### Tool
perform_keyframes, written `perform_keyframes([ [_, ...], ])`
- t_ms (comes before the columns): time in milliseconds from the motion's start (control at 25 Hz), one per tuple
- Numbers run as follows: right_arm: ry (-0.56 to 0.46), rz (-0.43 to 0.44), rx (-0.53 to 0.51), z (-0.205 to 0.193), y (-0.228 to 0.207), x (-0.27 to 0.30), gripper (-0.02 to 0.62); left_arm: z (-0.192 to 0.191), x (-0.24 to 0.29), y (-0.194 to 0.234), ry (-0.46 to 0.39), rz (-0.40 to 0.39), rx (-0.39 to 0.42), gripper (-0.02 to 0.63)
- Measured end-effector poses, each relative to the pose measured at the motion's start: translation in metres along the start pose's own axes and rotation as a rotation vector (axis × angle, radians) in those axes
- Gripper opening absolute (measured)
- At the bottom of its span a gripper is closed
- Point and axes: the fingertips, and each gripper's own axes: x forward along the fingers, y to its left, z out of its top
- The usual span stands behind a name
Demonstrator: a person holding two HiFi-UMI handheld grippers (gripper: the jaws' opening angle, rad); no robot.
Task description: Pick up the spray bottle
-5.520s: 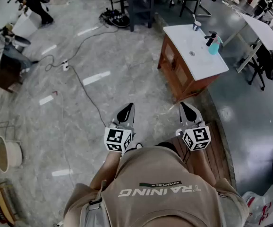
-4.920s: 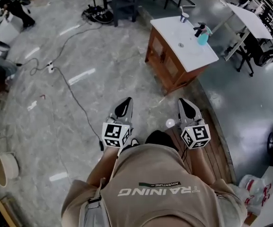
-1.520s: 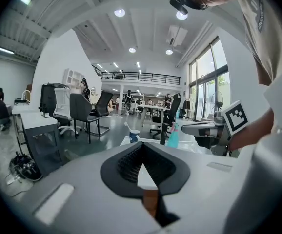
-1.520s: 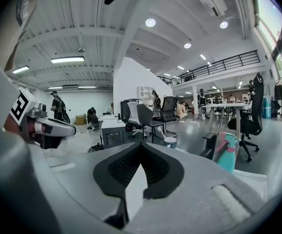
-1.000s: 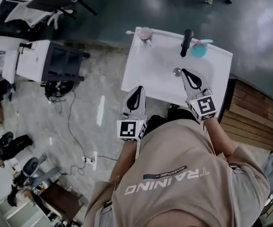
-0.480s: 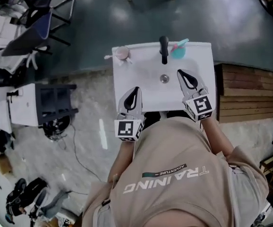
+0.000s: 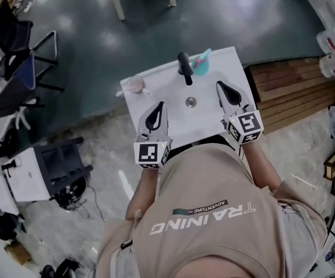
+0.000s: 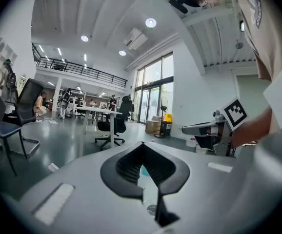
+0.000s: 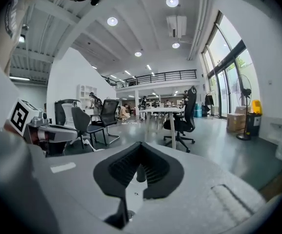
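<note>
— Over the dark glossy floor (image 7: 98, 39), what stands?
— One white rectangular washbasin top (image 7: 164, 86), with brown wooden decking (image 7: 283, 86) at its right.
— And the tongs?
— Two. Left gripper (image 7: 156, 112) and right gripper (image 7: 223, 89) both hang over the basin, each with its jaws pressed together on nothing.
— Where's the bottle?
— One teal plastic spray bottle (image 7: 201, 66) stands at the basin's far edge, just beside the one black tap (image 7: 184, 68), ahead of the right gripper and apart from both. One pink cup (image 7: 135, 84) stands far left.
</note>
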Motion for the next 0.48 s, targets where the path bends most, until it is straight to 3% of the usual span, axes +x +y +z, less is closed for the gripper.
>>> perform_keyframes([
  [240,0.086,-0.036,-0.059,-0.017,-0.005,0.000,0.003,-0.005,0.016,-0.002,0.009,-0.056,-0.030,0.014],
  [480,0.096,-0.039,-0.036,-0.019,-0.032,0.015,0.003,0.005,0.028,-0.011,0.026,-0.046,-0.020,0.014],
])
